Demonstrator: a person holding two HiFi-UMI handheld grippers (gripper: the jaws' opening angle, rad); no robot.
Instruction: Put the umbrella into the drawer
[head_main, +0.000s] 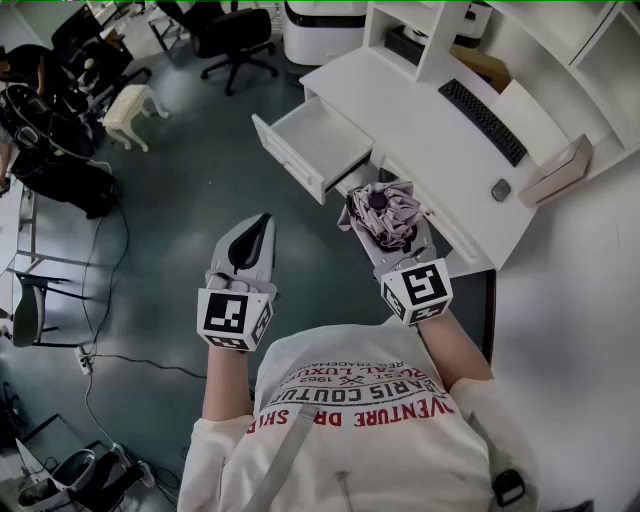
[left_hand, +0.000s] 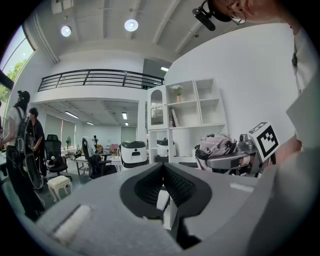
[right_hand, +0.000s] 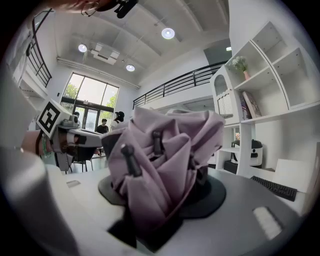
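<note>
A folded mauve umbrella stands bunched between the jaws of my right gripper, which is shut on it, just in front of the white desk. In the right gripper view the umbrella fills the middle, its dark rib tips sticking out. The white drawer is pulled open from the desk, up and to the left of the umbrella, and looks empty. My left gripper hangs over the floor to the left, its black pads closed together on nothing. The left gripper view shows the umbrella off to the right.
The white desk carries a black keyboard, a mouse and a pink box, with shelves behind. An office chair and a white stool stand on the grey floor. Cables trail at the left.
</note>
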